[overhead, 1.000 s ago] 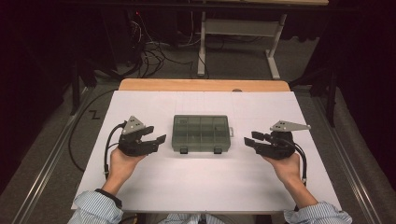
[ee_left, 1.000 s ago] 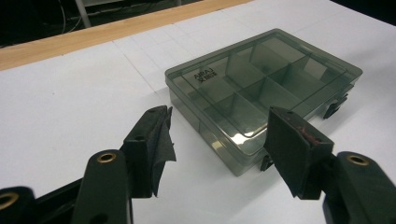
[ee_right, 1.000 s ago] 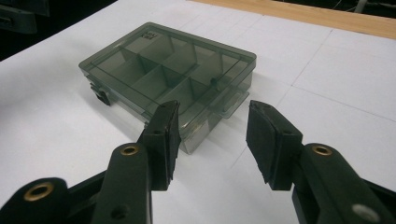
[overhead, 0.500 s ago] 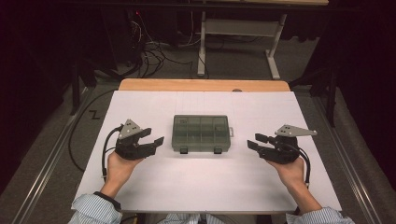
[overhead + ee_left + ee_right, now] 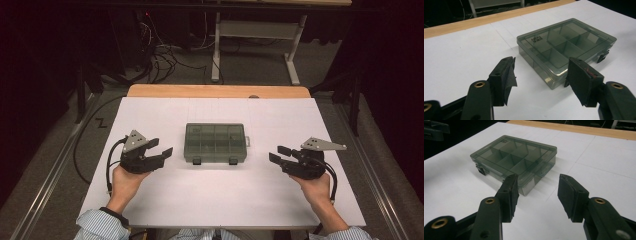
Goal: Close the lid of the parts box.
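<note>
A smoky transparent compartment box (image 5: 215, 142) lies shut on the white table top, latches toward the person. In the left gripper view the box (image 5: 566, 42) sits just beyond the jaws; in the right gripper view the box (image 5: 514, 155) lies ahead to the left. My left gripper (image 5: 162, 147) hovers left of the box, open and holding nothing, as the left gripper (image 5: 541, 67) view confirms. My right gripper (image 5: 276, 153) hovers right of the box; its jaws have just been opening, and the right gripper (image 5: 539, 183) has nothing between its pads.
White sheet (image 5: 225, 200) covers the table, with a wooden strip (image 5: 215, 91) along the far edge. Beyond the table stand a desk frame (image 5: 250, 35) and tangled cables (image 5: 160, 55) on the floor. Dark surroundings lie on both sides.
Both hands have drifted slightly toward the near edge of the table, the right one a little more. The box has stayed in place.
</note>
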{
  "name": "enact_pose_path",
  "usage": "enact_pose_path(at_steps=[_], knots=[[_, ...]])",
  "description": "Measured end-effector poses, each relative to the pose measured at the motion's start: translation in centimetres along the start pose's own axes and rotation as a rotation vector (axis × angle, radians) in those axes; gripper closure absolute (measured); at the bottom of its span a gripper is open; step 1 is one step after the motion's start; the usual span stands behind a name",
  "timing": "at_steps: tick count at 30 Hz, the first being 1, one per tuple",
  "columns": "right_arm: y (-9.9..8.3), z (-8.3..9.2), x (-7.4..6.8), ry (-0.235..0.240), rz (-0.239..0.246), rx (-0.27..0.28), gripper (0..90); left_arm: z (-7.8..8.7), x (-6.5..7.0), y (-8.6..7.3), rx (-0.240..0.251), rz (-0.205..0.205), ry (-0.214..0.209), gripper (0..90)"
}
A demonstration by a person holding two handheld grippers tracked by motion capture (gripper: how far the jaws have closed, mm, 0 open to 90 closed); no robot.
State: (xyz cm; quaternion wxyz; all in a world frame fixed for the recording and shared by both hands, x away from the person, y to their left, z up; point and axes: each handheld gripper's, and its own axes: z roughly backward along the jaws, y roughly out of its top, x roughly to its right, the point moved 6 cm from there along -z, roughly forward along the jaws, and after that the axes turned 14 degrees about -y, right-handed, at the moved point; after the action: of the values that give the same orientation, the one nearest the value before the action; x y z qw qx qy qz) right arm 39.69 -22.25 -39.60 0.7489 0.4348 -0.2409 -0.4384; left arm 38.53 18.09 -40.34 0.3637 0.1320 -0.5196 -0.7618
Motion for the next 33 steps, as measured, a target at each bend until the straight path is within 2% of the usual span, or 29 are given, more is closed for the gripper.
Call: enact_pose_path(at_steps=[10,28,33], knots=[[-0.8,0.6,0.5,-0.013,0.0,0.012,51.3,0.4,0.1,-0.4,0.015,-0.004,0.009,38.3],[-3.3,1.6,1.6,-0.041,-0.039,0.036,49.5,0.5,0.3,-1.6,0.041,-0.016,0.029,36.9],[-3.9,2.0,2.1,-0.057,-0.049,0.049,49.5,0.3,0.1,-2.3,0.044,-0.002,0.037,36.9]])
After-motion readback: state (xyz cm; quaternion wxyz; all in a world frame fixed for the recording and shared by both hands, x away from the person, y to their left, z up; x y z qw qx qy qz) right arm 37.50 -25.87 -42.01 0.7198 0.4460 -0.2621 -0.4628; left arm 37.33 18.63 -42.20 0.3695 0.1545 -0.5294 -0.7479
